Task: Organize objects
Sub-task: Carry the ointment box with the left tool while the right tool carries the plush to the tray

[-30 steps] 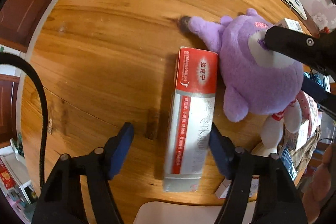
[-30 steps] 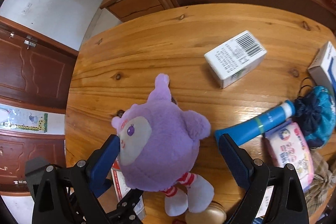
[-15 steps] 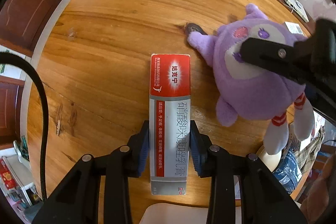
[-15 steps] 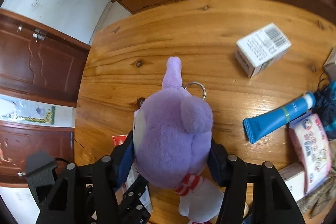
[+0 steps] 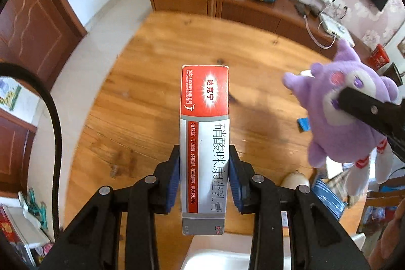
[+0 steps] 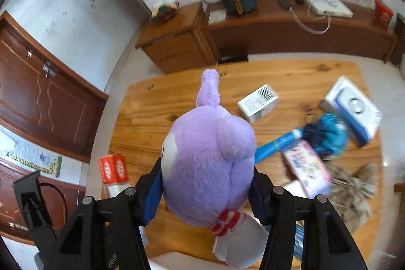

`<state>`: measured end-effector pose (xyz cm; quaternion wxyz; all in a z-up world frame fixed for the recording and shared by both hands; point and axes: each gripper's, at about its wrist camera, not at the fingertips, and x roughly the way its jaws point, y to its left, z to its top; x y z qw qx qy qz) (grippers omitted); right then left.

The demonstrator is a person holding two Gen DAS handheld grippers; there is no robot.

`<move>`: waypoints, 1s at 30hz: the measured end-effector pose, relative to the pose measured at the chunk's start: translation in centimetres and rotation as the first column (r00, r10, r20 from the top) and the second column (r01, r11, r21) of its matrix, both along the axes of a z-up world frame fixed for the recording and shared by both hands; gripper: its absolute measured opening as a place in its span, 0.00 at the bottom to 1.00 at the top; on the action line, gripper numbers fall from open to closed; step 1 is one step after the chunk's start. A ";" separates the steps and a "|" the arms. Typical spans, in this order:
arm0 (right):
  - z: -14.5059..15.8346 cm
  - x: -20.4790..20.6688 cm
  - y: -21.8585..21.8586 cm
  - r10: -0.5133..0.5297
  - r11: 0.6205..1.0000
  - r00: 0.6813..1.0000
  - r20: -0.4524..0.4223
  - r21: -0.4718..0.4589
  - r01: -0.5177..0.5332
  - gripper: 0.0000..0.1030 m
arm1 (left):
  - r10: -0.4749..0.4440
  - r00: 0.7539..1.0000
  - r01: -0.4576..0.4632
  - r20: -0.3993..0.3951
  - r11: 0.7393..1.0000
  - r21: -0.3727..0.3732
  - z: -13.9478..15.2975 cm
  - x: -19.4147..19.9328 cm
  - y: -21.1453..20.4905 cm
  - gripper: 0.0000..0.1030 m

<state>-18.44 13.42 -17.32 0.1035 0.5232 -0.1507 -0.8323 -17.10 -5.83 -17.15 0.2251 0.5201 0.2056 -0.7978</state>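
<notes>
My left gripper (image 5: 204, 181) is shut on a long red and silver carton (image 5: 204, 143), held in the air above the wooden table (image 5: 152, 105). The blue pads (image 5: 174, 181) press its two long sides. My right gripper (image 6: 206, 190) is shut on a purple plush toy (image 6: 207, 158), lifted off the table, its white legs dangling below the jaws. The same plush toy (image 5: 346, 113) hangs at the right of the left wrist view. The carton (image 6: 112, 172) shows at the left of the right wrist view.
On the table's right half lie a white barcode box (image 6: 258, 103), a white and blue box (image 6: 353, 110), a blue tube (image 6: 276, 143), a dark blue pouch (image 6: 326, 133), a pink packet (image 6: 306, 166) and a brown cloth (image 6: 354, 189). A wooden sideboard (image 6: 278, 32) stands beyond.
Both grippers went from open around their objects to shut on them. Then both rose, lifting the carton and the plush toy off the table.
</notes>
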 end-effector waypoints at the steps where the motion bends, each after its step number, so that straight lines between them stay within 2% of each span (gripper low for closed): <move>1: 0.8 0.9 0.3 -0.009 1.000 1.000 -0.018 0.003 0.009 0.57 | -0.012 1.000 0.011 -0.016 1.000 -0.012 0.6 -0.2 -0.6 0.36; 5: 5.2 5.1 2.4 -0.044 0.999 0.995 -0.094 0.006 0.045 0.57 | -0.045 0.997 0.042 -0.069 0.998 -0.048 4.0 1.6 -1.2 0.36; 9: 8.7 9.2 4.0 -0.051 0.998 0.991 -0.120 -0.036 0.047 0.57 | -0.093 0.990 0.085 -0.109 0.993 -0.076 7.3 3.9 -0.3 0.36; 14: 12.4 15.4 4.8 -0.019 1.000 0.988 -0.154 -0.005 0.019 0.58 | -0.193 0.971 0.178 -0.138 0.977 -0.116 11.2 7.4 1.6 0.36; 17: 13.8 18.7 5.1 0.008 1.000 0.986 -0.167 -0.006 -0.010 0.58 | -0.217 0.964 0.198 -0.151 0.971 -0.131 12.8 9.5 2.7 0.36; 20: 14.8 21.7 5.3 0.029 1.000 0.985 -0.172 0.011 -0.027 0.58 | -0.280 0.948 0.260 -0.153 0.956 -0.138 14.0 11.8 3.9 0.36; 23: 15.2 24.2 5.4 0.041 0.999 0.984 -0.171 0.023 -0.038 0.59 | -0.284 0.946 0.265 -0.153 0.955 -0.136 14.8 13.9 4.9 0.36; 30: 15.1 27.7 5.9 0.066 0.997 0.985 -0.158 0.050 -0.058 0.59 | -0.319 0.936 0.297 -0.151 0.943 -0.151 15.8 17.1 6.9 0.37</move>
